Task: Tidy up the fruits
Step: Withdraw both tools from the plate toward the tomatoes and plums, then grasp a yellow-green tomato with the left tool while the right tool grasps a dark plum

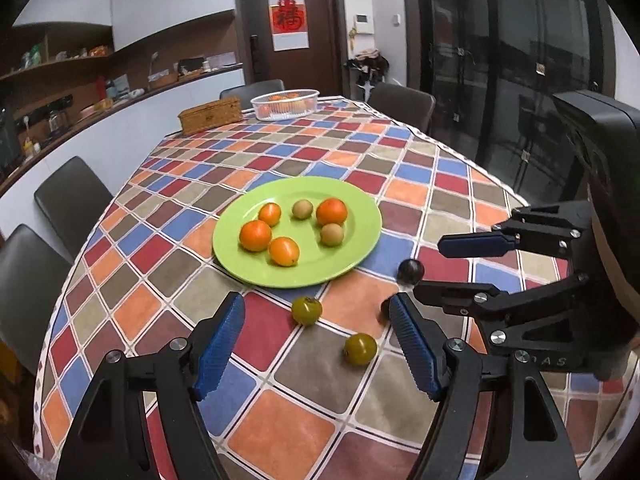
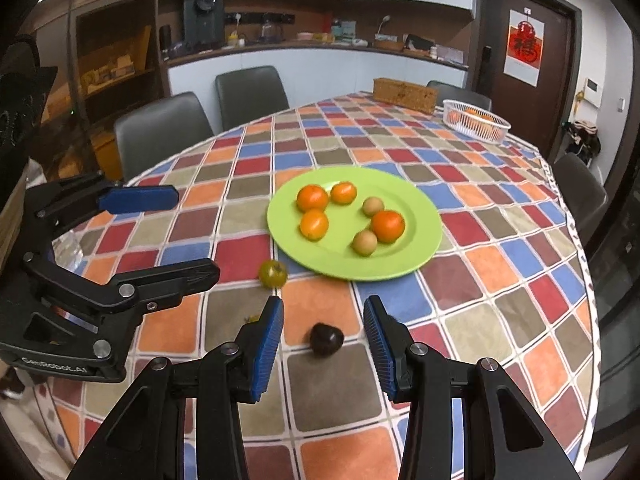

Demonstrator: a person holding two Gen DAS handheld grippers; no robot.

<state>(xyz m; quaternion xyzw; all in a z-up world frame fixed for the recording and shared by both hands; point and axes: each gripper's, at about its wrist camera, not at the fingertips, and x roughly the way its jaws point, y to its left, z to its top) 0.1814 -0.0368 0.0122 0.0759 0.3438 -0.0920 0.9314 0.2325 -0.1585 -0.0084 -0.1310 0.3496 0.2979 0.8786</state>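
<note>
The green plate (image 1: pixel 360 240) sits mid-worktop (image 1: pixel 280 420) as the collecting spot: it already carries four oranges (image 1: pixel 255 235) and two small tan fruits (image 1: pixel 331 234), so sorting looks partly done.

Loose fruit lies on the cloth off the plate's near rim. In the left wrist view, one green tomato (image 1: pixel 306 310) sits at about 6 o'clock from the plate, just off its edge; a second (image 1: pixel 360 348) lies farther toward the camera. A dark plum (image 1: pixel 411 271) rests at about 4 o'clock from the plate.

The left tongs (image 1: pixel 316 344) are spread, nothing between the pads, and aim down with both tomatoes inside their span, probably lining up on one of them.

The right tongs (image 2: pixel 324 344) are also apart and empty, with the plum (image 2: pixel 326 339) on the cloth between their blue pads (image 2: pixel 267 354) but touching neither. That framing suggests the plum is the right hand's pick; being round, it could roll if one pad arrives first.

A white basket (image 1: pixel 285 105) of oranges stands at the far end, well apart.
</note>
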